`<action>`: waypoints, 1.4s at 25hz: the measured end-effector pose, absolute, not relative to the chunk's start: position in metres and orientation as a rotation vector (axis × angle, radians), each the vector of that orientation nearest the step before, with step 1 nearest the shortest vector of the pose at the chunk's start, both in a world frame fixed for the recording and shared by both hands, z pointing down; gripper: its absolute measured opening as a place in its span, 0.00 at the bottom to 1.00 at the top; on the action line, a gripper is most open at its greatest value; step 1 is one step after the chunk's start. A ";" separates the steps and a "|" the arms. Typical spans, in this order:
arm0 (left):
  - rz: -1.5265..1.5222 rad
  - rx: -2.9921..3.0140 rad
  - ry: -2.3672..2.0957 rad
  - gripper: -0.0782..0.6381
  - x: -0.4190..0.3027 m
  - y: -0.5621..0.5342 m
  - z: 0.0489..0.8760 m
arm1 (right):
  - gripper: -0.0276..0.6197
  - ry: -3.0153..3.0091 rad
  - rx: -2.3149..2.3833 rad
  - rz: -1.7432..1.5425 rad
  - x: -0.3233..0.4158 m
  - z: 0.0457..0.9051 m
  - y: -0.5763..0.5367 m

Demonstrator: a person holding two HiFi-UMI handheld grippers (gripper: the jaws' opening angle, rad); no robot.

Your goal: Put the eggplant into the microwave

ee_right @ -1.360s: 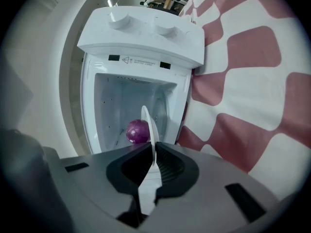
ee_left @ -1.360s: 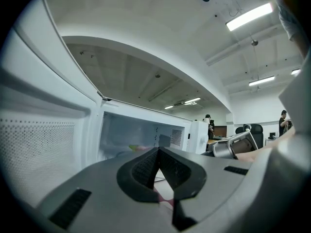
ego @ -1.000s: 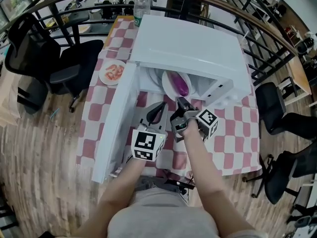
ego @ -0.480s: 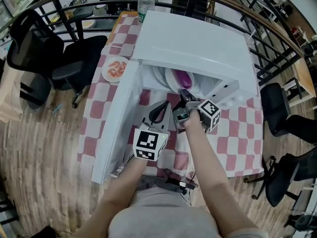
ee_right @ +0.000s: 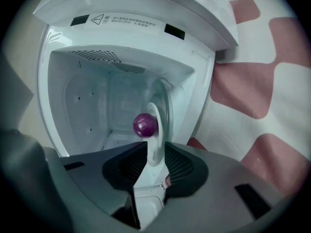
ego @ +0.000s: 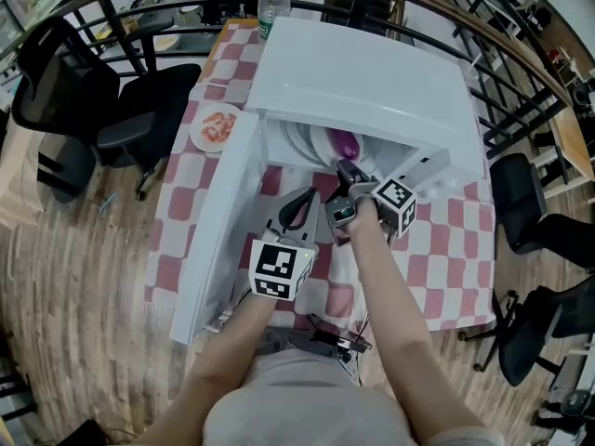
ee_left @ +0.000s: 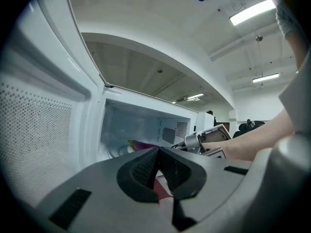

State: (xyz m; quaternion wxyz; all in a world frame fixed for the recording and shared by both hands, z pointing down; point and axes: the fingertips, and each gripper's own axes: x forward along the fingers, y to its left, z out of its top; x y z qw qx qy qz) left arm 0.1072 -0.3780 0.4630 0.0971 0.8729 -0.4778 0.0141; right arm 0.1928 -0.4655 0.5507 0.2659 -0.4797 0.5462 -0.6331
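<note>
Wooden floor, black office chairs (ego: pixel 112 110) and a curved railing ring the table (ego: pixel 437 268), which carries a red-and-white checked cloth.

Items on the table, as I see them:

- White microwave (ego: pixel 363 82). Its door (ego: pixel 218 221) is swung fully open toward the left of the head view, so the cavity is exposed.
- White plate (ee_right: pixel 158 130), inside the cavity near the mouth.
- Eggplant (ego: pixel 344 143), purple and glossy, lying on that plate within the microwave. The right gripper view shows it end-on as a round purple knob.
- Small plate (ego: pixel 216 126) with red food, on the cloth left of the microwave.
- Water bottle (ego: pixel 271 3), upright at the far edge behind the microwave.

Tools:

- My right gripper (ego: pixel 346 170) is at the cavity mouth, pointing in. Its jaws have just been opening and now stand narrowly apart. The white plate's rim runs between them with a gap on either side, so nothing is clamped.
- My left gripper (ego: pixel 299 207) is level, just beside the right one and nearer the door. Its jaws are pressed together with nothing between them.
</note>
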 end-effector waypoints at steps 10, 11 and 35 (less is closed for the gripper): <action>0.057 2.584 -1.406 0.12 0.109 -0.378 0.467 | 0.25 1.455 -1.369 -1.747 0.200 0.561 -0.449; 0.059 2.584 -1.407 0.12 0.109 -0.378 0.468 | 0.27 1.446 -1.379 -1.753 0.201 0.564 -0.448; 0.096 2.554 -1.434 0.12 0.106 -0.378 0.474 | 0.49 1.461 -1.405 -1.786 0.197 0.569 -0.471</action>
